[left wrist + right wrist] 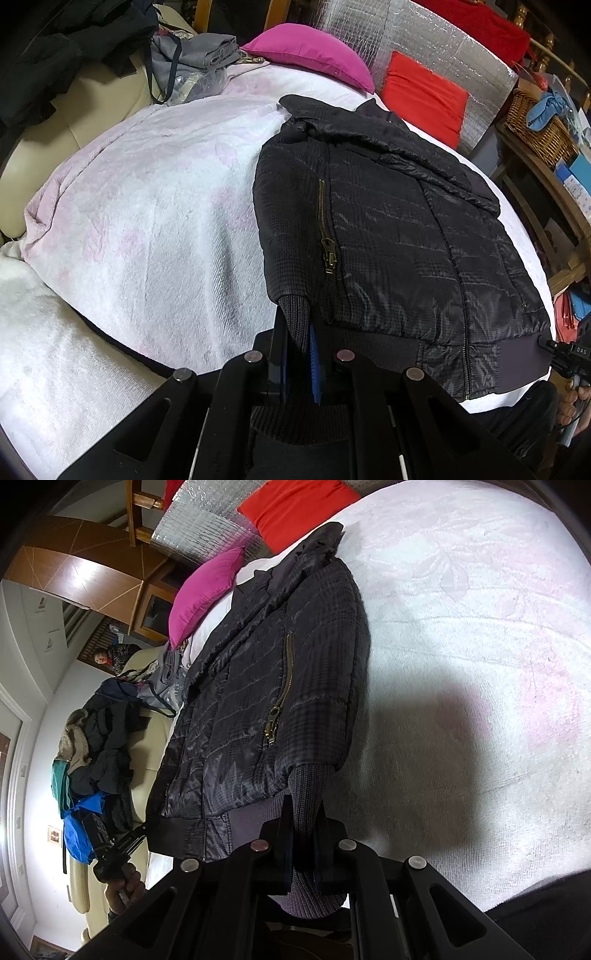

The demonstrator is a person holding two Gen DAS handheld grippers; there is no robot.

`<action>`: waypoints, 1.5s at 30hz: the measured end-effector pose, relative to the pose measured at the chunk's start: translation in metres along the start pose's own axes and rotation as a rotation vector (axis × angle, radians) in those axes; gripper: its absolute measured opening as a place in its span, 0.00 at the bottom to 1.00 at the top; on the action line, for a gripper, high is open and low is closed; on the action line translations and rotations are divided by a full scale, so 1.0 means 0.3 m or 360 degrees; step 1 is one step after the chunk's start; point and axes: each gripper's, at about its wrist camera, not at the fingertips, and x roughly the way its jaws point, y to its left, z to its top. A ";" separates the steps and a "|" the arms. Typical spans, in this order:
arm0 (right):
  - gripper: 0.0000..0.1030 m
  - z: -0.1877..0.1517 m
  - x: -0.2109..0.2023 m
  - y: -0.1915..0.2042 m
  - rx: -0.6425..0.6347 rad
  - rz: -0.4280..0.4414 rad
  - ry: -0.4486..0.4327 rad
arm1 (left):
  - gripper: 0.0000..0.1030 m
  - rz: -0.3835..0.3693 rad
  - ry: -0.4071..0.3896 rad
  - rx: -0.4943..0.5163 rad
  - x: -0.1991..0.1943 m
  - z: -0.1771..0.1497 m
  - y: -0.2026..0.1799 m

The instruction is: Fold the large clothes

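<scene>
We note the black quilted puffer jacket with brass zips (388,229) lying flat on the white-and-pink fleece blanket (147,206) that covers the bed, collar toward the magenta cushion (314,51) and the red cushion (424,92), ribbed hem toward us; we judge it spread this way so the sleeves can be brought in over the body before the final fold. On the left side, our left gripper (299,332) is clamped tight on a dark ribbed knit cuff (295,314), the knit pinched between the blue-lined pad and the opposing finger, with nothing slack between them. That cuff sits at the jacket's near corner, just beside the hem band, apparently held up off the blanket so the sleeve keeps its line. Moving rightward, our right gripper (304,812) is likewise clenched, grasping a grey ribbed knit cuff (310,786) at the other near corner, the knit bunching below the fingers. Both sleeves appear already laid along the jacket's sides. A pile of dark clothes (99,746) waits on the cream sofa (147,775) beyond the bed, well apart from the jacket.
</scene>
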 end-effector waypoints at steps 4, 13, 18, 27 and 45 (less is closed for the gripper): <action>0.08 0.002 -0.005 0.013 -0.0012 -0.0008 -0.0005 | 0.09 -0.0009 -0.0007 -0.0001 -0.003 -0.003 0.003; 0.08 0.002 -0.010 0.027 -0.0035 -0.0026 0.0000 | 0.09 -0.0031 -0.0018 -0.0018 -0.010 -0.011 0.014; 0.08 0.002 -0.010 0.030 -0.0031 -0.0024 0.0001 | 0.09 -0.0033 -0.0017 -0.0019 -0.012 -0.012 0.014; 0.08 0.008 0.000 0.024 -0.0025 -0.0022 0.0017 | 0.09 -0.0034 -0.0014 -0.0019 -0.011 -0.013 0.015; 0.08 0.015 -0.030 0.018 -0.0016 0.0070 -0.0004 | 0.09 -0.0074 -0.0056 -0.0044 -0.072 0.003 0.030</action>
